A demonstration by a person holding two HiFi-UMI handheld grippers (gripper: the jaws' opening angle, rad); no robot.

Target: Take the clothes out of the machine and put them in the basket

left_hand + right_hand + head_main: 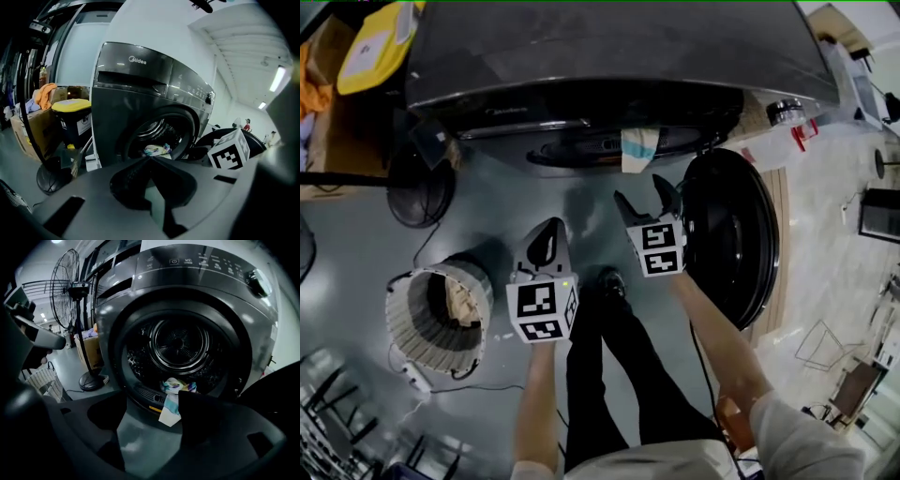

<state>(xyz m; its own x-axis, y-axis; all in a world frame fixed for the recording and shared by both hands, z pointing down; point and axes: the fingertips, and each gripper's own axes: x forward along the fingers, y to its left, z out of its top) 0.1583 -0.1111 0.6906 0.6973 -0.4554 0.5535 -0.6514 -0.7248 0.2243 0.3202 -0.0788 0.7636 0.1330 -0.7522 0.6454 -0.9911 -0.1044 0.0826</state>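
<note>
though ahead of right hand-held gripper (645,198), cloth (639,149) over drum lip (146,393)

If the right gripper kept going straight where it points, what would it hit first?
Probably the colourful cloth hanging from the washing machine's opening; nothing nearer shows between the open jaws. Depth is unclear.

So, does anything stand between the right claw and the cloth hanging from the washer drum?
Nothing visible does. The round dark door is swung open to the side, and the open right claw faces the multicoloured cloth draped over the drum's lip.
</note>
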